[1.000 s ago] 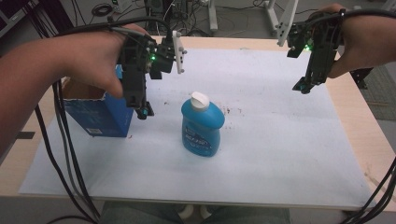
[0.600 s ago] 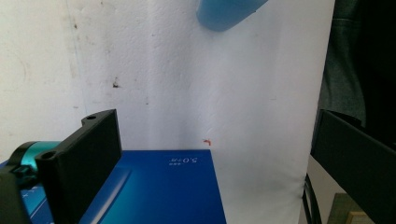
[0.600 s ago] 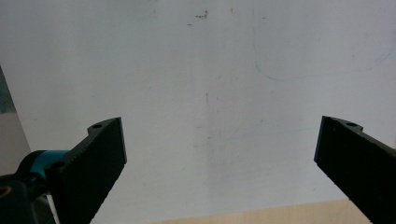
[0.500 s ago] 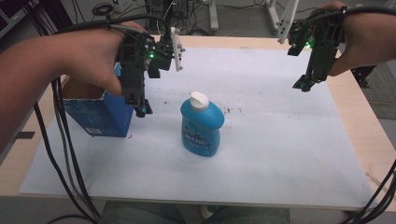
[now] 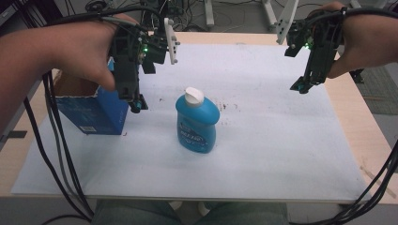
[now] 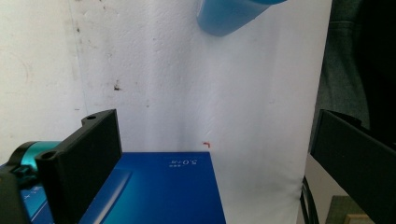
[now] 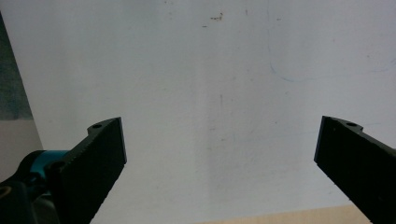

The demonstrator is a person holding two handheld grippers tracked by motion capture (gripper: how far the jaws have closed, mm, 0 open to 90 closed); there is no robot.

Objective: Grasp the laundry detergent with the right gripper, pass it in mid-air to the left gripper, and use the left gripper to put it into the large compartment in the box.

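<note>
The upright blue bottle [image 5: 197,122] stands just right of the wide-open left gripper [image 5: 136,104], far nearer it than the open, empty right gripper [image 5: 301,87].

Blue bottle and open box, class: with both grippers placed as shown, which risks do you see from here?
The left gripper hangs open beside the blue box; a careless descent could knock its wall. The blue bottle stands upright and narrow, so a sideways nudge might topple it. The right gripper is far off, unable to steady it.
</note>
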